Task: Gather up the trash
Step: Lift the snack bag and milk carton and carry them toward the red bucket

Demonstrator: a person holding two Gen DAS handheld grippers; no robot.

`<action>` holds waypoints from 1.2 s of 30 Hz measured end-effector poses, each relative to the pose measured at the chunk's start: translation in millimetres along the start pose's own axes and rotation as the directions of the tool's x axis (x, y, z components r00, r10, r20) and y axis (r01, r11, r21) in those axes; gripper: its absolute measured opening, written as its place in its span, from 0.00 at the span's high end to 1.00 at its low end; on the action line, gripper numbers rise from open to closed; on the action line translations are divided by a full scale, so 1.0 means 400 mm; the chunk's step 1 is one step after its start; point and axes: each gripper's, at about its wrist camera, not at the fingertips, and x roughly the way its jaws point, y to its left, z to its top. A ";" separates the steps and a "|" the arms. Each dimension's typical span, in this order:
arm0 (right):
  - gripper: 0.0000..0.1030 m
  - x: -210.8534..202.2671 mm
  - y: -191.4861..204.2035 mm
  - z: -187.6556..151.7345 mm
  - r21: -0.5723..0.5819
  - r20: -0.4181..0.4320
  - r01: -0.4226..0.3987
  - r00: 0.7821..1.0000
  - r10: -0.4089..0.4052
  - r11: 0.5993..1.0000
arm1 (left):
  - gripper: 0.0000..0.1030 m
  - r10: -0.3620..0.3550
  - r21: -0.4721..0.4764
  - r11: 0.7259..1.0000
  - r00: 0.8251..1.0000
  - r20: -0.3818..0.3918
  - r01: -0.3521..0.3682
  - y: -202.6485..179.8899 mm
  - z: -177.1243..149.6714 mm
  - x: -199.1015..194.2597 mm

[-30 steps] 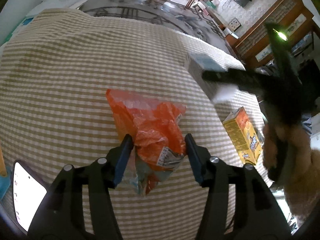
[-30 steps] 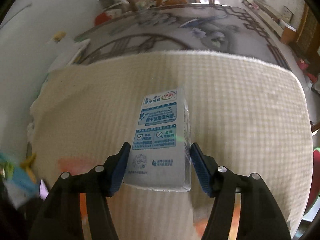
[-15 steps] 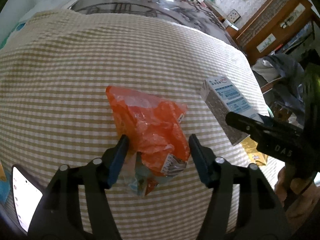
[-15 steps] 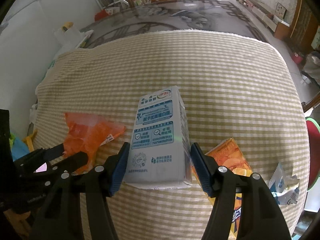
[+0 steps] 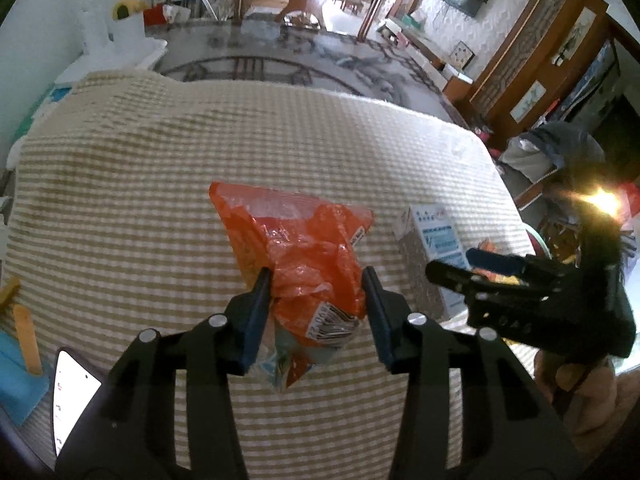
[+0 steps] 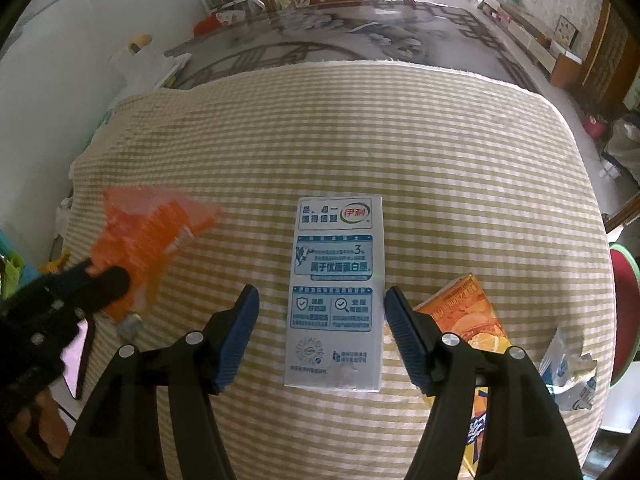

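A: Where does the trash sit?
B: On the checked tabletop (image 6: 400, 140): an orange wrapper (image 5: 304, 248) at the left, a white milk carton (image 6: 336, 292) lying flat at centre, an orange juice box (image 6: 468, 320) near right.
A: And the hand-held grippers?
B: The left hand-held gripper (image 5: 316, 296), angled down, is closing on the wrapper, pads touching it. The right hand-held gripper (image 6: 320, 320) straddles the carton, jaws apart, not touching.

"3%" on white milk carton (image 6: 335, 288)
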 end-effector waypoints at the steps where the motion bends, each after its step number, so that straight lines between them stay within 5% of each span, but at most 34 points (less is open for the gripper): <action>1: 0.41 0.000 0.002 -0.001 -0.007 0.003 0.006 1.000 -0.006 1.000 | 0.58 0.002 0.000 1.000 1.000 0.008 -0.002 0.001 0.004 -0.004; 5: 0.70 -0.002 0.008 -0.001 -0.036 0.011 0.018 1.000 -0.018 0.999 | 0.58 0.008 -0.005 1.000 0.999 0.032 -0.008 0.002 0.014 -0.020; 8: 0.75 -0.003 0.004 0.001 -0.038 0.009 0.014 1.000 -0.013 0.999 | 0.58 0.007 -0.008 1.000 0.999 0.045 -0.007 -0.001 0.020 -0.029; 11: 0.68 0.003 -0.001 0.005 -0.020 -0.004 0.006 1.000 -0.006 1.000 | 0.58 0.010 -0.008 1.000 0.998 0.057 -0.009 -0.004 0.029 -0.031; 14: 0.35 0.011 0.008 0.008 -0.020 -0.004 -0.002 1.000 0.002 1.000 | 0.58 0.014 -0.012 1.000 0.998 0.061 -0.013 -0.004 0.032 -0.031; 18: 0.35 0.054 0.037 0.005 -0.072 -0.033 0.045 0.998 -0.048 0.996 | 0.58 0.023 -0.021 1.000 0.997 0.070 -0.022 0.001 0.033 -0.039; 20: 0.48 0.066 0.048 0.003 -0.091 -0.044 0.055 0.997 -0.060 0.994 | 0.58 0.027 -0.025 0.999 0.997 0.075 -0.025 0.002 0.034 -0.043; 26: 0.49 -0.022 0.001 0.008 -0.006 0.045 -0.042 0.998 0.042 0.999 | 0.58 0.019 -0.028 0.999 0.996 0.083 -0.017 -0.019 0.048 -0.050; 36: 0.49 -0.244 -0.310 -0.035 0.251 0.199 -0.055 0.980 0.004 0.966 | 0.58 -0.144 0.107 0.985 0.988 0.052 0.138 -0.283 0.084 0.003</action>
